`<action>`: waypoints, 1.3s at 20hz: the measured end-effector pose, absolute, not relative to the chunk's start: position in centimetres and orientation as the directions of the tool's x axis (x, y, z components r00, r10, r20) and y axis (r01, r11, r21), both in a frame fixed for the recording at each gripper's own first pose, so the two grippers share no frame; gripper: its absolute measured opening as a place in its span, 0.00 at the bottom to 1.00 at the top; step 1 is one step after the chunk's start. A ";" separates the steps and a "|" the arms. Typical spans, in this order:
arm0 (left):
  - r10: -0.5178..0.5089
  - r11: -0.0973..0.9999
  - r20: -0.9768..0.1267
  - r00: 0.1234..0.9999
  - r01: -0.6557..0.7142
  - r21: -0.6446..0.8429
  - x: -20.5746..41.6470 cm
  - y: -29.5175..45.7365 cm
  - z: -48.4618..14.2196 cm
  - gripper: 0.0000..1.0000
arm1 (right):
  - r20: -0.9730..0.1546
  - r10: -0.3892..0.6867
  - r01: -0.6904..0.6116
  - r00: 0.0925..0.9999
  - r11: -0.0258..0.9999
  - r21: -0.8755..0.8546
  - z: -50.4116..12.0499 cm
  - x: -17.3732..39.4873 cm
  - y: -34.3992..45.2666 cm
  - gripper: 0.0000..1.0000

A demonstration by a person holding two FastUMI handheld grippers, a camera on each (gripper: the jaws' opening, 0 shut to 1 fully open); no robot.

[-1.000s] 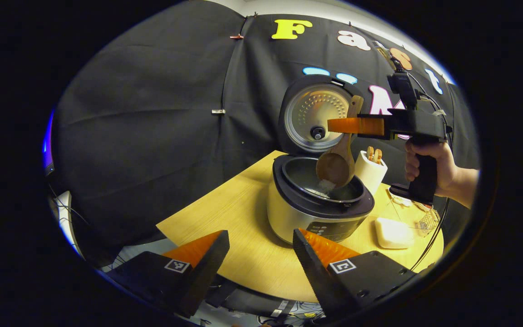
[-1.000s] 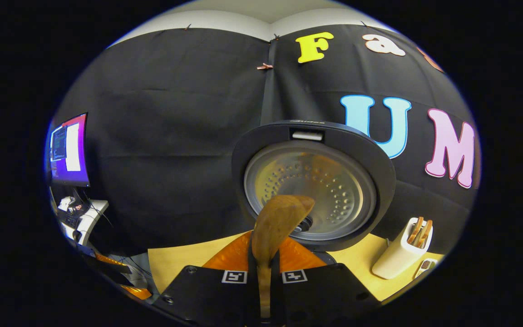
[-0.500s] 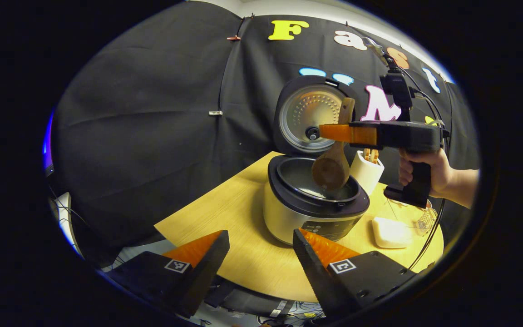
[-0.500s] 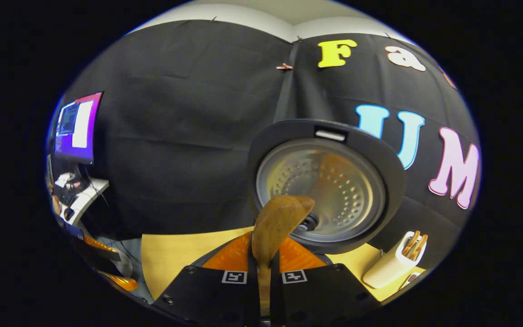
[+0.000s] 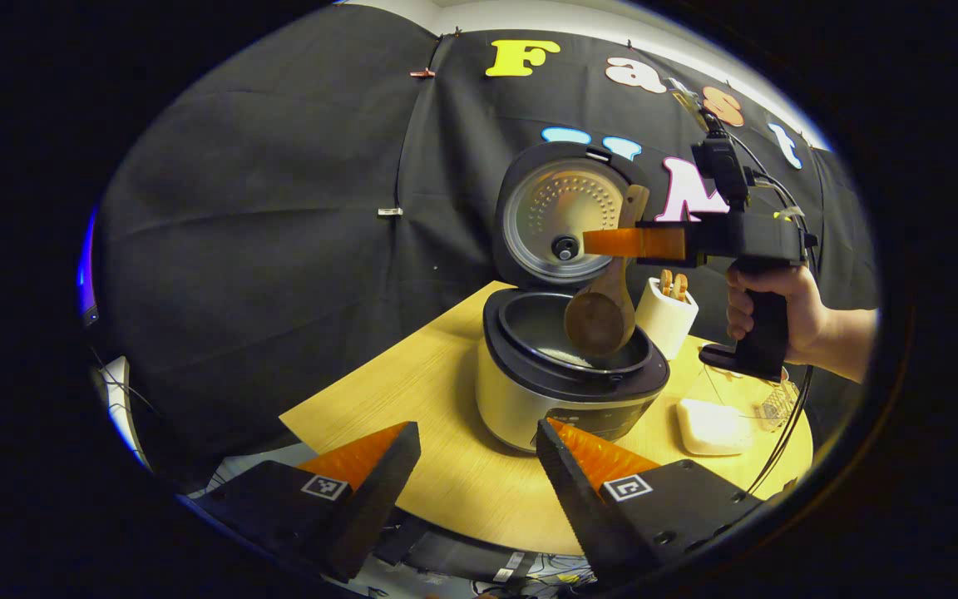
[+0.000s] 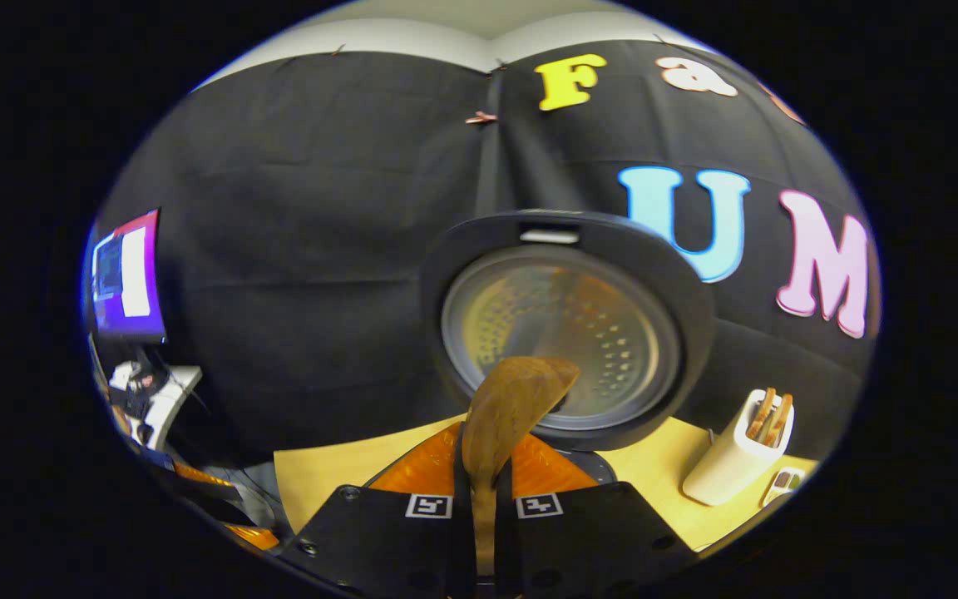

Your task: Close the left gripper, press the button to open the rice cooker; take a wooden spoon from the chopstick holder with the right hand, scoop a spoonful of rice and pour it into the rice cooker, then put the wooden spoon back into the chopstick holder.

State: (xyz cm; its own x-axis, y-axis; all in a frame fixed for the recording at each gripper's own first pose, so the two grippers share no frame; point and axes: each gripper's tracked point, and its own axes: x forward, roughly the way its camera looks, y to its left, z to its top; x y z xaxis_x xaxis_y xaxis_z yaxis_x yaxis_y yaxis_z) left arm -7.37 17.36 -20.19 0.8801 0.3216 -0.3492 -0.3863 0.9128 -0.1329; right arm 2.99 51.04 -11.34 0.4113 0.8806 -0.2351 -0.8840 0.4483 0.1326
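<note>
Your right gripper (image 5: 624, 242) sits level above the open cooker (image 5: 566, 370), its fingers pointing sideways across the raised lid (image 5: 560, 215), and your hand (image 5: 770, 312) wraps the grip below it with the forearm running out toward the edge of the left gripper view. Both fingers are clamped tight on the spoon (image 5: 608, 287), gripping its handle; the bowl hangs down, tilted, over the pot's mouth, with the handle's end poking up past the fingers in front of the lid. In the right gripper view the spoon's handle end (image 6: 512, 408) stands up between the closed fingers (image 6: 412, 470) and covers part of the lid's metal plate (image 6: 560, 329), and the bowl and the pot lie below the frame. Your left gripper (image 5: 479, 470) hangs back at the table's near edge, its fingers spread wide with nothing between them, aimed at the cooker's front. The holder (image 5: 666, 314) stands just beside the cooker on the table (image 5: 412, 391), partly behind the spoon's bowl; more wooden handles stick out of it (image 6: 737, 453). A white container (image 5: 712, 426) lies near the cooker's front. Whether any rice is left in the spoon is hard to tell, since its bowl faces away; a pale patch low in the pot is too small to name. The cooker's front panel is partly cut off by your left gripper's finger.
</note>
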 end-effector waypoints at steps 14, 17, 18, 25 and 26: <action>0.110 0.982 -0.253 0.961 -0.145 -0.124 -0.2 7.3 -14.2 0.96 | -0.218 0.550 -0.496 0.806 0.829 0.258 -7.3 17.0 23.4 0.13; 0.070 0.984 -0.244 0.967 -0.107 -0.141 1.0 4.2 -13.2 0.96 | -0.219 0.449 -0.391 0.866 0.882 0.264 -7.6 18.8 16.0 0.13; 0.066 0.985 -0.241 0.968 -0.101 -0.136 1.4 3.5 -13.0 0.96 | -0.223 0.415 -0.356 0.882 0.897 0.262 -7.9 19.4 13.5 0.13; 0.135 0.972 -0.251 0.959 -0.177 -0.153 3.1 1.6 -11.5 0.96 | -0.296 0.221 -0.139 0.929 0.952 0.274 -12.0 22.6 -0.6 0.13; 0.161 0.967 -0.253 0.954 -0.204 -0.155 3.0 1.9 -11.4 0.95 | -0.313 0.203 -0.113 0.928 0.953 0.282 -13.2 23.2 -2.1 0.13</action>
